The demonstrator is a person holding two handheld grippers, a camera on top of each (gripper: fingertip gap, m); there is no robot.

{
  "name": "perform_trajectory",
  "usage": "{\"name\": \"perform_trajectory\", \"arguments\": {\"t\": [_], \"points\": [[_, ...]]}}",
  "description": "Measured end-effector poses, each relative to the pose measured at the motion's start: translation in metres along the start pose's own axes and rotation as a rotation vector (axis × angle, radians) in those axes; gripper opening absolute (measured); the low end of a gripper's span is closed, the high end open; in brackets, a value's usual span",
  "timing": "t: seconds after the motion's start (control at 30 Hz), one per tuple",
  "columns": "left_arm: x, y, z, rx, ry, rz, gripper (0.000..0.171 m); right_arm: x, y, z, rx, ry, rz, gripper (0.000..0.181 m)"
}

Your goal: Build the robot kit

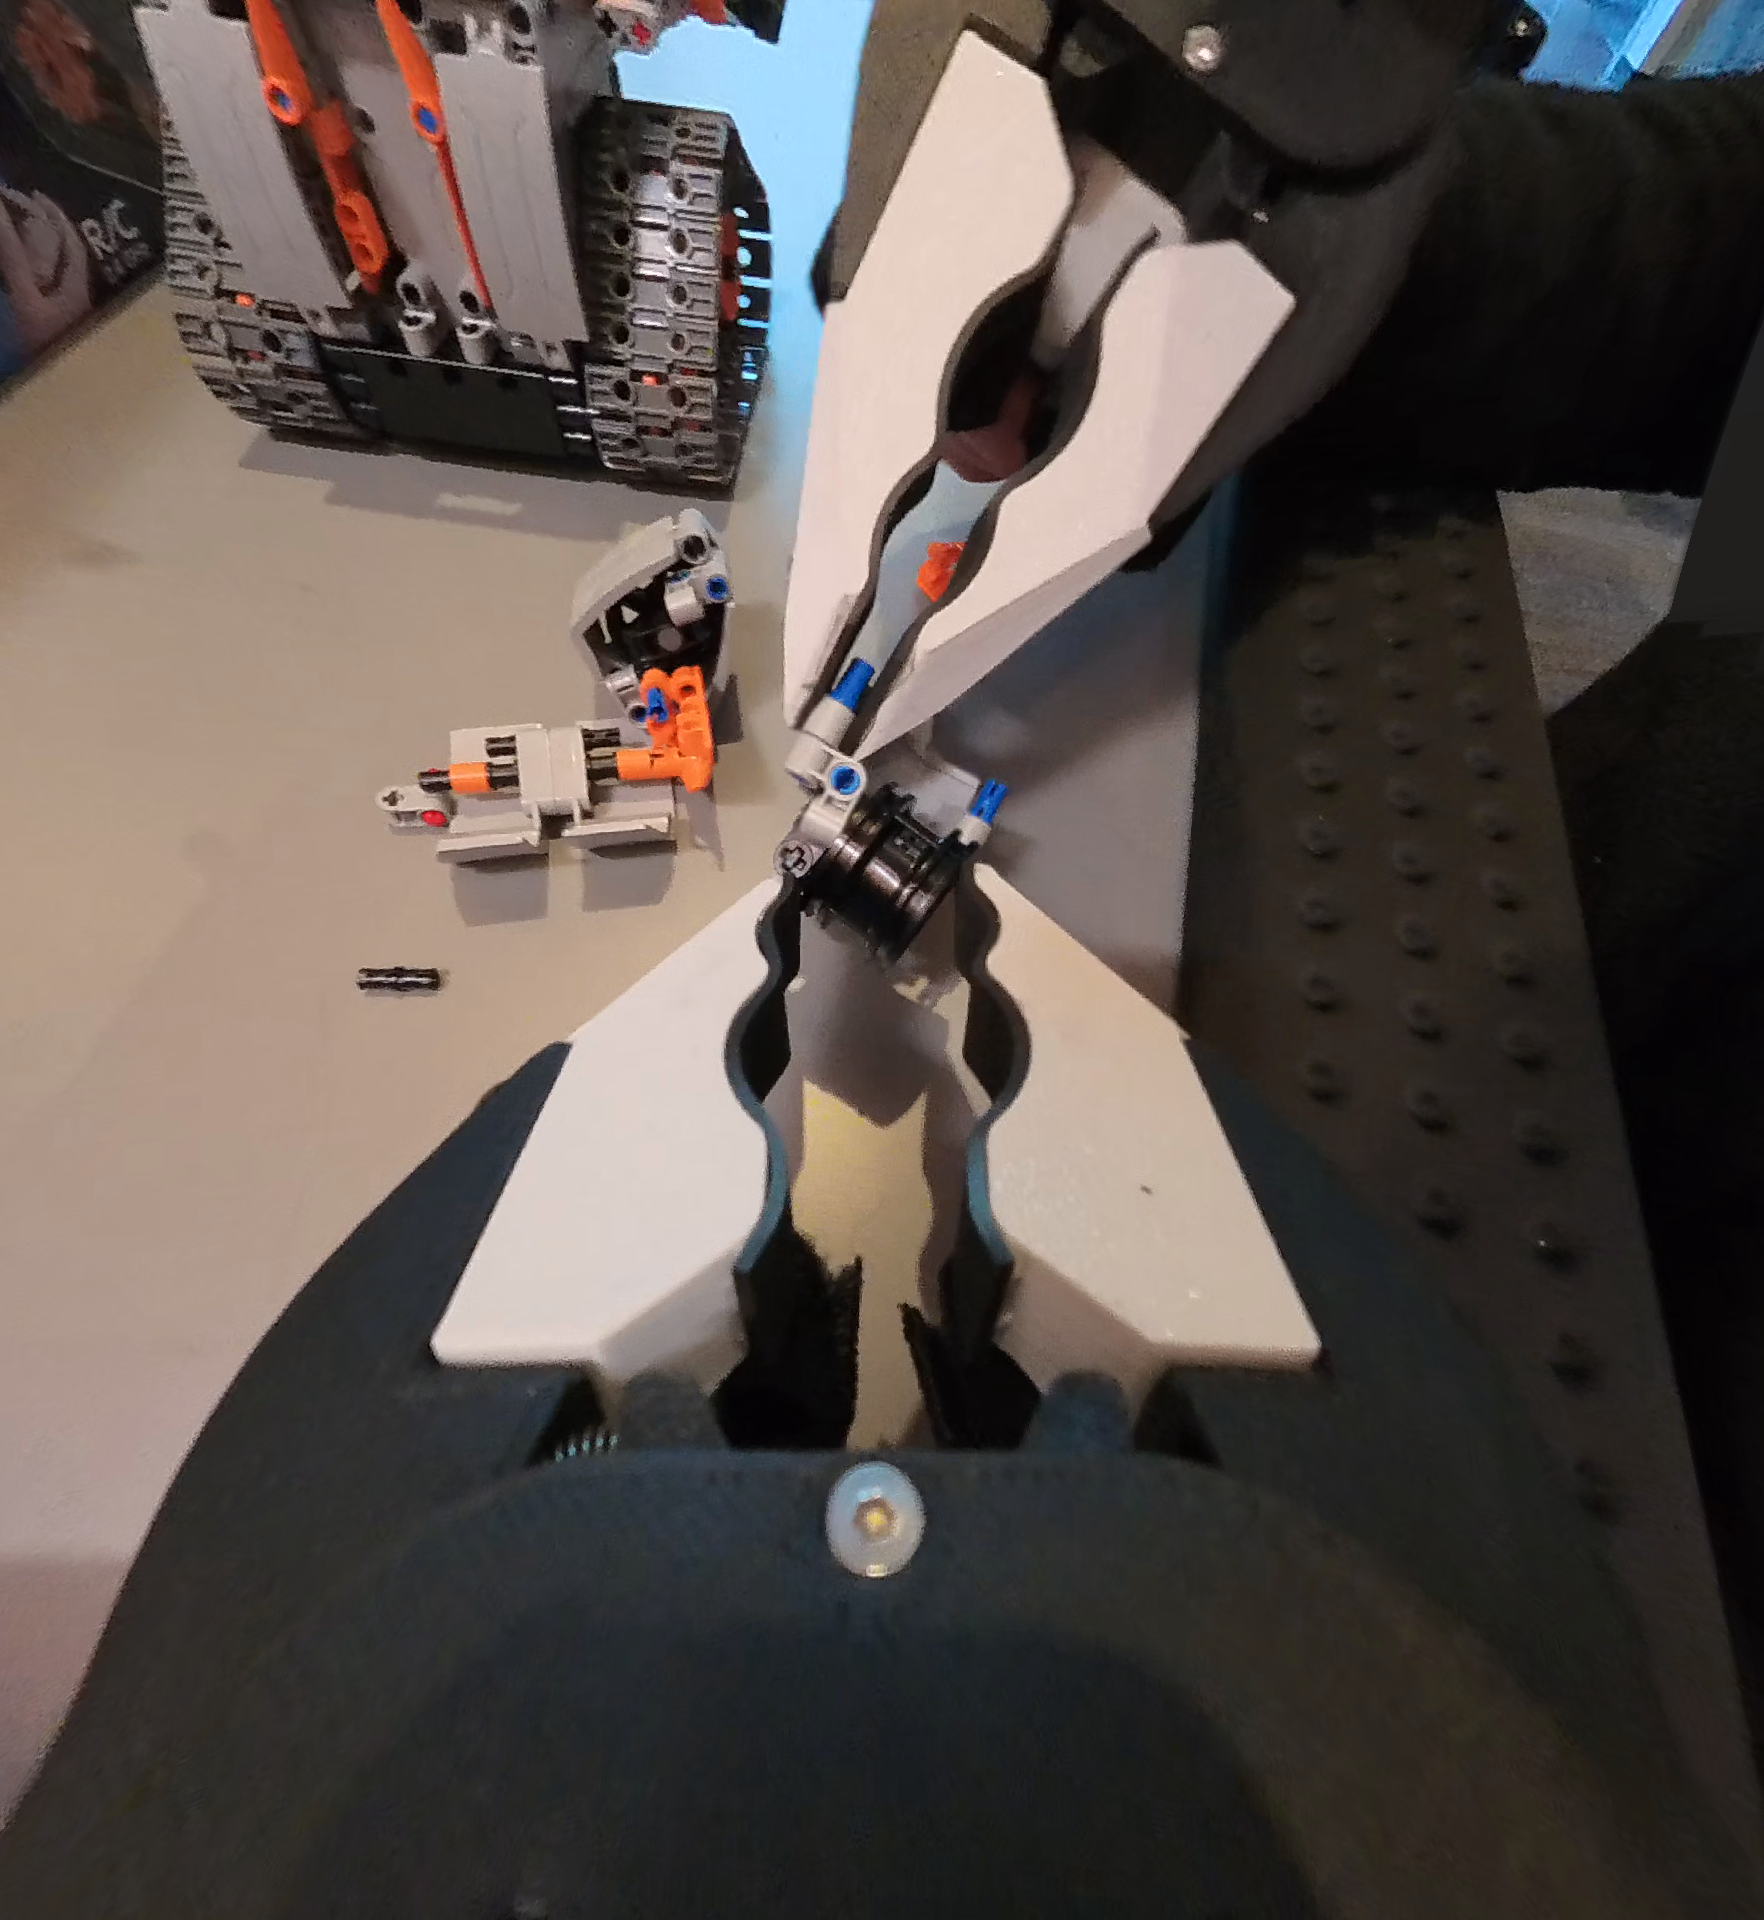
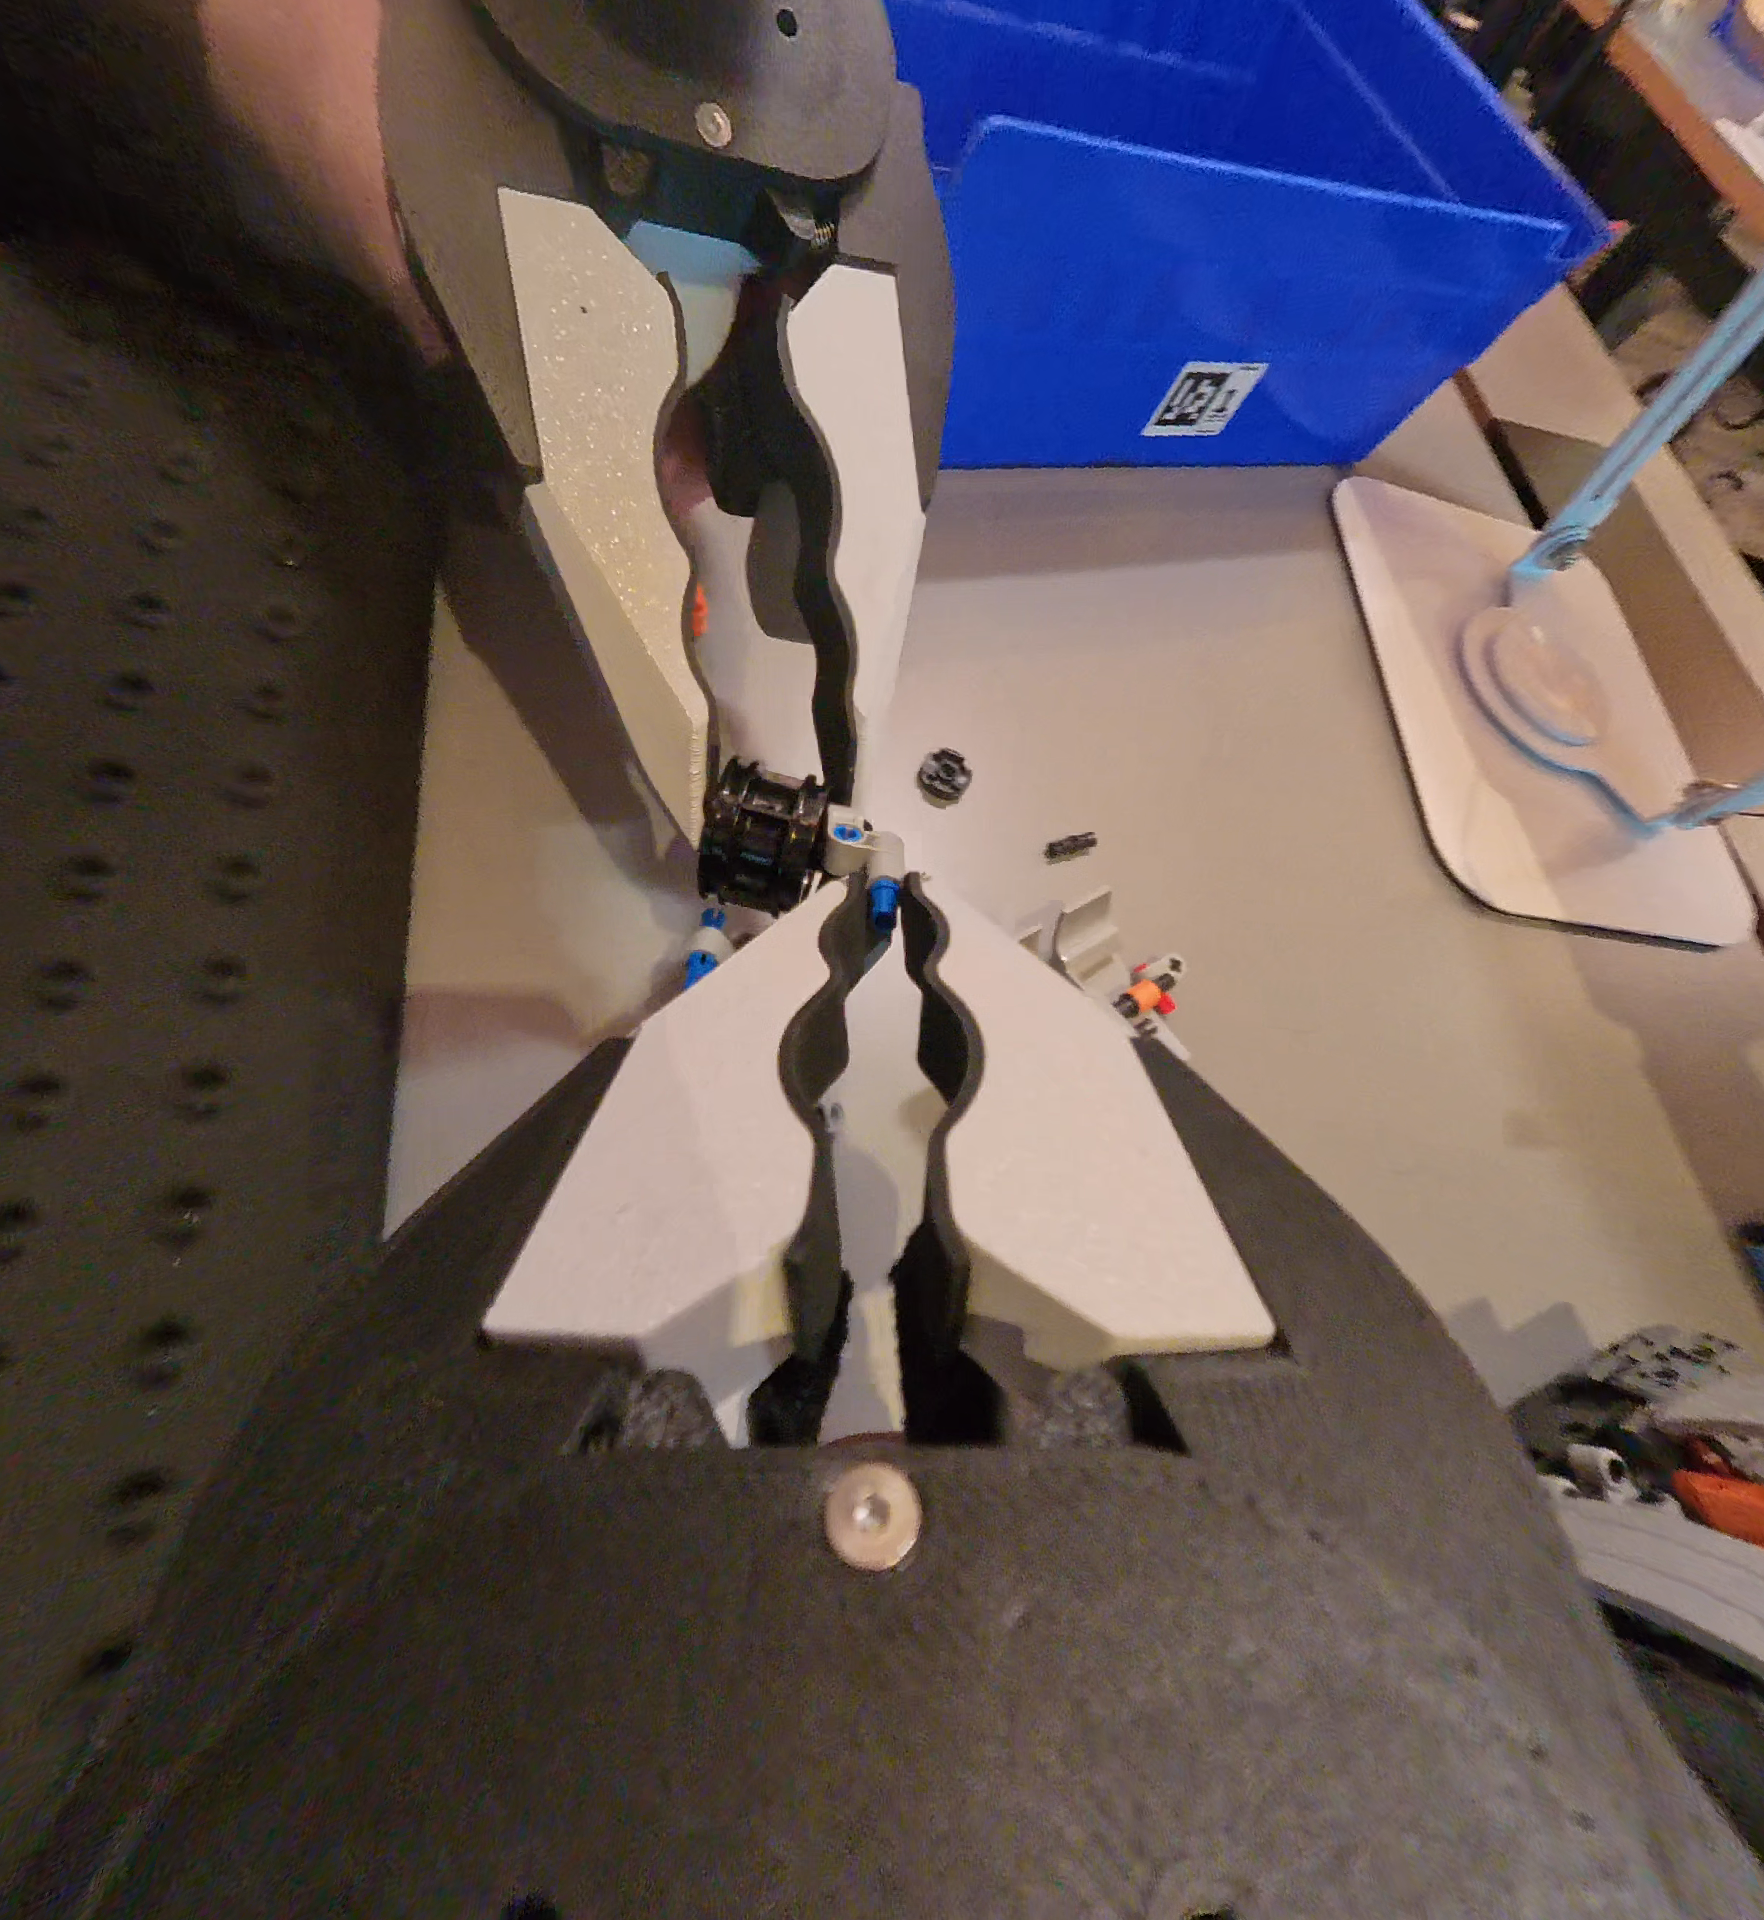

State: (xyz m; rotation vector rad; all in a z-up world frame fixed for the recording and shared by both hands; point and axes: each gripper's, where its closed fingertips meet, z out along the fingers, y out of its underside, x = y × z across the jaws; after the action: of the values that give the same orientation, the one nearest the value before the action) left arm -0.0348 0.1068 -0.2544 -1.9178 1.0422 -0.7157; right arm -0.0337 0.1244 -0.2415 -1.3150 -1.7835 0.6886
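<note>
Left tongs [image 1: 878, 894] clamp the black wheel hub [image 1: 883, 868], while opposite, right tongs [image 2: 883, 899] pinch its grey connector [image 2: 862, 844] tip-to-tip.

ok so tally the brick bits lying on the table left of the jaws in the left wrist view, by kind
tracked model: 1
curved grey panel piece: 1
grey-and-orange axle assembly: 1
loose black pin: 1
total: 4
</note>
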Motion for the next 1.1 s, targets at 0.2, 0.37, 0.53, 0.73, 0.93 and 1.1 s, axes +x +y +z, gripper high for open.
{"name": "perform_trajectory", "arguments": {"t": [0.2, 0.37, 0.53, 0.73, 0.93, 1.1], "points": [[-0.010, -0.010, -0.003, 0.045, -0.036, -0.077, 0.026, 0.014, -0.006, -0.002, -0.037, 0.182, -0.090, 0.004], [-0.014, -0.010, 0.000, 0.038, -0.059, -0.097, 0.025, 0.018, -0.010, -0.002, -0.078, 0.315, -0.162, 0.004], [-0.015, -0.019, -0.005, 0.095, -0.044, -0.116, 0.025, 0.019, -0.014, -0.008, 0.002, 0.206, -0.026, 0.008], [-0.015, -0.029, -0.011, 0.168, -0.006, -0.131, 0.023, 0.023, -0.014, -0.017, 0.114, 0.054, 0.199, 0.021], [-0.016, -0.043, -0.018, 0.262, 0.037, -0.175, 0.023, 0.013, -0.013, -0.019, 0.173, -0.157, 0.417, 0.024], [-0.017, -0.048, -0.020, 0.287, 0.042, -0.173, 0.023, 0.014, -0.017, -0.019, 0.179, -0.115, 0.361, 0.009]]}}
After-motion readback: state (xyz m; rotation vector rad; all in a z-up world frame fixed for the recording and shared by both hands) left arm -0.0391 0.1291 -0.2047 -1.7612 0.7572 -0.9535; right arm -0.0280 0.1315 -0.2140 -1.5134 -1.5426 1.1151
